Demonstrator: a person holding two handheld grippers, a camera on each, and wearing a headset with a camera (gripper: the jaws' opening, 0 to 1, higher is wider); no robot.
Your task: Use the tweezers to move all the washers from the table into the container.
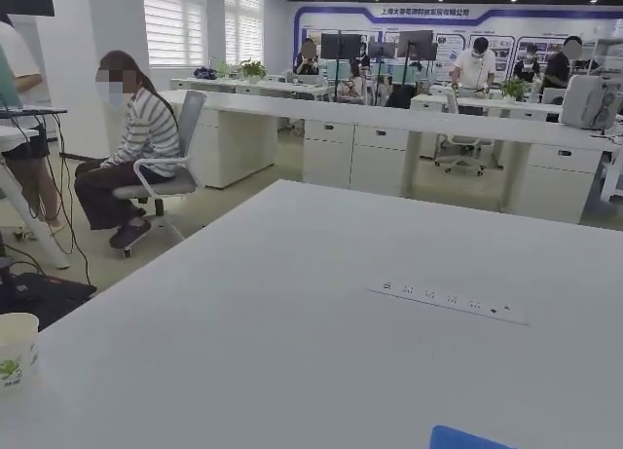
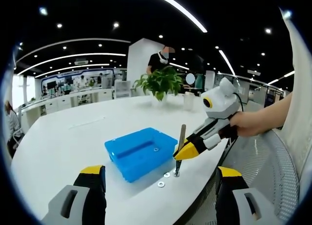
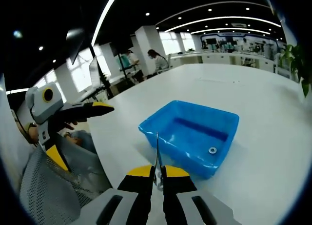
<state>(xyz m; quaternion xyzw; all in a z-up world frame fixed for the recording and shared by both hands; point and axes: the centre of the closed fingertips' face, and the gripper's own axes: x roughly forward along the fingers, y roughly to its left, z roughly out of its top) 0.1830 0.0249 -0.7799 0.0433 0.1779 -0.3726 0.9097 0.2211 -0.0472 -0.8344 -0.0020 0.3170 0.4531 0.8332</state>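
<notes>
Pinches slim metal tweezers in the right claw, jaws pressed together on the shaft, tips angled down to the white surface. Holds the left claw spread wide, by the surface's near edge. Shows small silver washers lying on the surface just beside the tweezer tips, right in front of the shallow blue plastic container. Shows a single washer on the container's floor. Takes in, from the head view, a white paper cup at the surface's left edge and a seated person in a striped top beyond.
</notes>
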